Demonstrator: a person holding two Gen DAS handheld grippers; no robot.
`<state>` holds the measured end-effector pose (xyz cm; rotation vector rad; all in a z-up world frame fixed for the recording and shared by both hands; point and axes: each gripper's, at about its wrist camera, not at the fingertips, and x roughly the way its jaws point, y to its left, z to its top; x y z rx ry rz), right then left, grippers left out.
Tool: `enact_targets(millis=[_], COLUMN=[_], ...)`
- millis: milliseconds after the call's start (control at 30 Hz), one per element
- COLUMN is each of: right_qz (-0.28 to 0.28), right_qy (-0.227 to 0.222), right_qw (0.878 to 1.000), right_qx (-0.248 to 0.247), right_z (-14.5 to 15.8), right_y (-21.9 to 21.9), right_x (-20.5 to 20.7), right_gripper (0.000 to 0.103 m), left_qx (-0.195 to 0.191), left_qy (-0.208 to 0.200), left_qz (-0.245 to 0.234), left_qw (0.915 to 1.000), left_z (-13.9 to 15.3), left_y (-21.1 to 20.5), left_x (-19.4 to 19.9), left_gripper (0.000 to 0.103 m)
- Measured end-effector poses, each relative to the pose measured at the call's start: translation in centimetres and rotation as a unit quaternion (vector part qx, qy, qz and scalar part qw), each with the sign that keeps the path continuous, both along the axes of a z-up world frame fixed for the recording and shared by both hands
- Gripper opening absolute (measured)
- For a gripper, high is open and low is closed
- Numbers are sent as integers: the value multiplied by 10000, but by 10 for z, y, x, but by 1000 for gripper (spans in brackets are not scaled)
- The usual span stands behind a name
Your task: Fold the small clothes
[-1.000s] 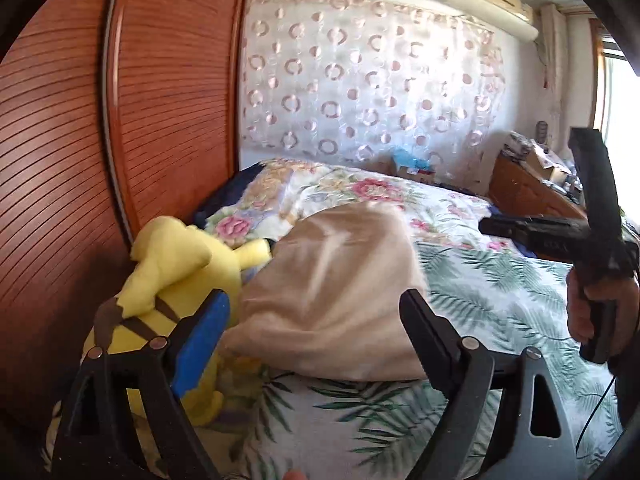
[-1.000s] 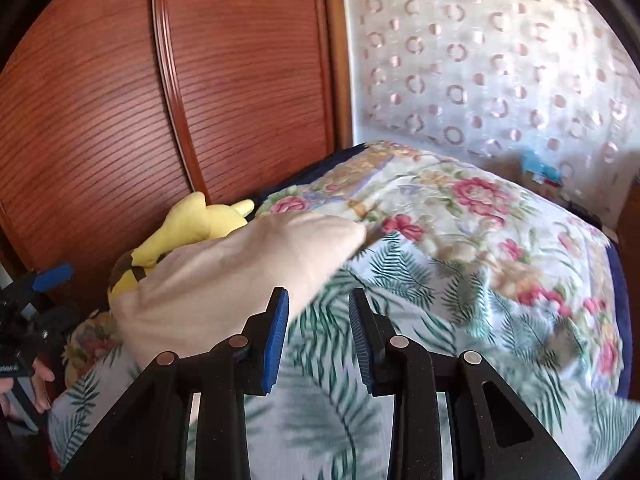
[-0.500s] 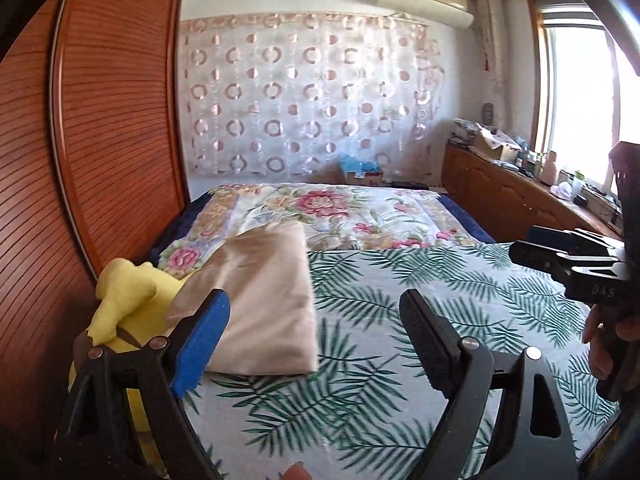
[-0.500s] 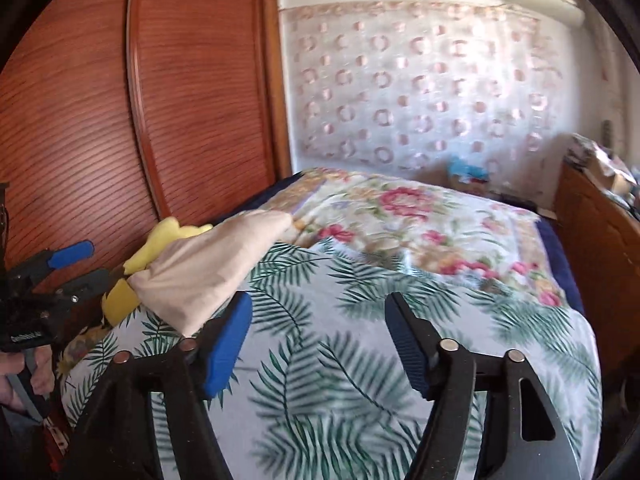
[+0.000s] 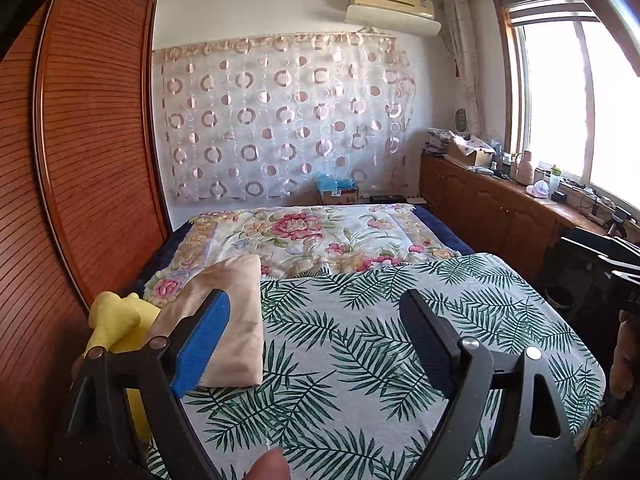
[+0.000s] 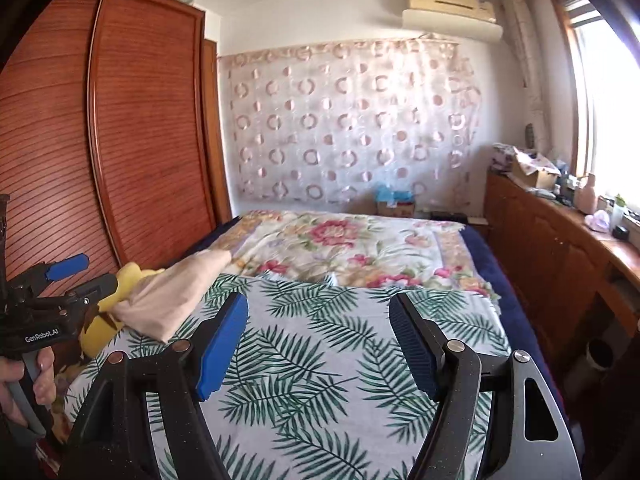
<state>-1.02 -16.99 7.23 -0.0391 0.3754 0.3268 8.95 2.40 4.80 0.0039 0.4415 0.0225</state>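
Folded beige garment [image 5: 230, 320] lies ahead-left, long axis pointing away; your left tongs [image 5: 314, 340] are nearer. Both tongs apart, empty, right tongs [image 6: 318, 344] included.

A yellow plush toy [image 5: 120, 320] is seen at the palm-leaf printed sheet's [image 5: 380, 340] left edge, beside a ribbed reddish wooden wardrobe [image 5: 88, 160]; a floral quilt [image 5: 320, 236] is spread beyond.

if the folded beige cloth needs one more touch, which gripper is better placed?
Left, probably. The folded beige cloth lies just ahead of the left gripper, beside its blue pad. From the right gripper the cloth is off to the far left, beyond the leaf-print sheet. Both are open and empty.
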Motion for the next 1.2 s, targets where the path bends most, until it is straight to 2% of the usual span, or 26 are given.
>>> enact_targets(millis=[200,433,1200], right_qz=[-232,-348,-405], right_qy=[-103,-123,-135], right_qw=[9996,9991,9989], right_qx=[139,197,189], right_z=[2,-5,-1], right_y=[-5,-2,-6], right_x=[-26,-36,-24], right_gripper=[75,75,75], left_qx=[-57,-71,-83], left_qy=[-100,-154,-258], left_qz=[-65,-70,-29], left_qw=[9999,9998,9996], left_z=[8,10,22], left_y=[-12,-15,-13], left_x=[-7,-10,-17], left_gripper=[87,87,87])
